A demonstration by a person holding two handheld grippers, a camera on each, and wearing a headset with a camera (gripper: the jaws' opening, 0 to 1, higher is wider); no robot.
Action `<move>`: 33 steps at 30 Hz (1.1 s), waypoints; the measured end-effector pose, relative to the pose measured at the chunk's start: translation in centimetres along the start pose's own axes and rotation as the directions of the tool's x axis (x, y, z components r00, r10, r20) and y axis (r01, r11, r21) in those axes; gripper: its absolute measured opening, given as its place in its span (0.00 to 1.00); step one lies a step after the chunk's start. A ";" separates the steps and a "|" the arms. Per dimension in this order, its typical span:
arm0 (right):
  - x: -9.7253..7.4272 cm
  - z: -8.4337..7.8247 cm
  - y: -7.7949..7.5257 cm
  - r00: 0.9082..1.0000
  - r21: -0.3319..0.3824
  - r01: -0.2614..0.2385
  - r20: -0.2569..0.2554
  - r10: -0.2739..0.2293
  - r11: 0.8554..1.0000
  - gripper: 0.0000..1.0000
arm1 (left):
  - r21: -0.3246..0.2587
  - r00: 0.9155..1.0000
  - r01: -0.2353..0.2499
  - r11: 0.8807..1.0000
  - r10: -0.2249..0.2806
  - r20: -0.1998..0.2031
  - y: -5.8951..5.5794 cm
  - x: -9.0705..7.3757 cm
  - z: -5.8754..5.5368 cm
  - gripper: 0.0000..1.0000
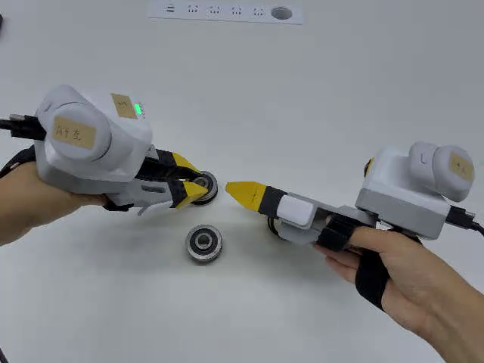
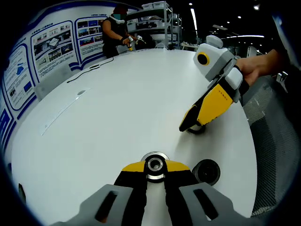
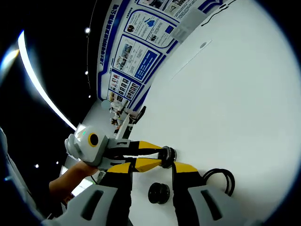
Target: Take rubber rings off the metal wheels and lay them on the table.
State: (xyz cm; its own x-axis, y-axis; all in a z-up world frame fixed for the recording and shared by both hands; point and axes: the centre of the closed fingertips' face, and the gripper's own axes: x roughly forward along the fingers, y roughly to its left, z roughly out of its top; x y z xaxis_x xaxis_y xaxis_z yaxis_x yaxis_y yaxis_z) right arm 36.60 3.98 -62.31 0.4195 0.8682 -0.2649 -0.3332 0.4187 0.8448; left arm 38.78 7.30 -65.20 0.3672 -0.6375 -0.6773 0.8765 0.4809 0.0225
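The left gripper (image 1: 195,180), held in the person's left hand (image 1: 30,200), has its yellow-tipped jaws clamped on a small metal wheel (image 2: 154,165) just above the white table (image 1: 302,91). Tan tape labels (image 1: 73,134) sit on both grippers, with handwriting too small to read, and a green light (image 1: 139,110) glows on the left one. The right gripper (image 1: 243,192), in the right hand (image 1: 401,280), points at the held wheel from close by, its jaws apart and holding nothing. A loose black rubber ring (image 2: 197,130) lies flat on the table just under its tip. A second wheel (image 1: 204,243), with a black ring around it, rests on the table in front of and between the two grippers. The table is plain, glossy and white, with a white socket strip (image 1: 225,11) set along its far edge and a thin dark cable (image 2: 89,70) trailing across it. Beyond it, blue-and-white posters (image 2: 51,47) line the wall, their print too fine to read. A person (image 2: 114,30) in dark clothes stands at the far end near metal shelves (image 2: 157,19), under bright ceiling lights.
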 end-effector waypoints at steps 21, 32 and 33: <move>3.6 -0.6 -0.4 0.999 0.045 -0.012 -0.040 0.014 0.999 0.49 | 0.008 1.000 0.007 1.000 -0.007 0.016 0.2 0.0 -0.2 0.13; 3.9 -0.8 -0.3 0.998 0.056 -0.020 -0.055 0.023 0.998 0.49 | 0.007 1.000 0.007 1.000 -0.007 0.016 0.1 0.1 -0.2 0.13; 3.9 -0.8 -0.3 0.998 0.057 -0.021 -0.056 0.024 0.998 0.49 | 0.007 1.000 0.008 1.000 -0.008 0.017 0.1 0.1 -0.2 0.13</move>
State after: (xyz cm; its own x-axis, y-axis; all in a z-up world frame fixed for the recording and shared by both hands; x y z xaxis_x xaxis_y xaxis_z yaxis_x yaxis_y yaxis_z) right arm 37.66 7.44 -63.95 0.3630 0.8918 -0.2700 -0.2930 0.3843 0.8755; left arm 38.86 7.46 -65.40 0.3656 -0.6511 -0.6651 0.8812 0.4721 0.0223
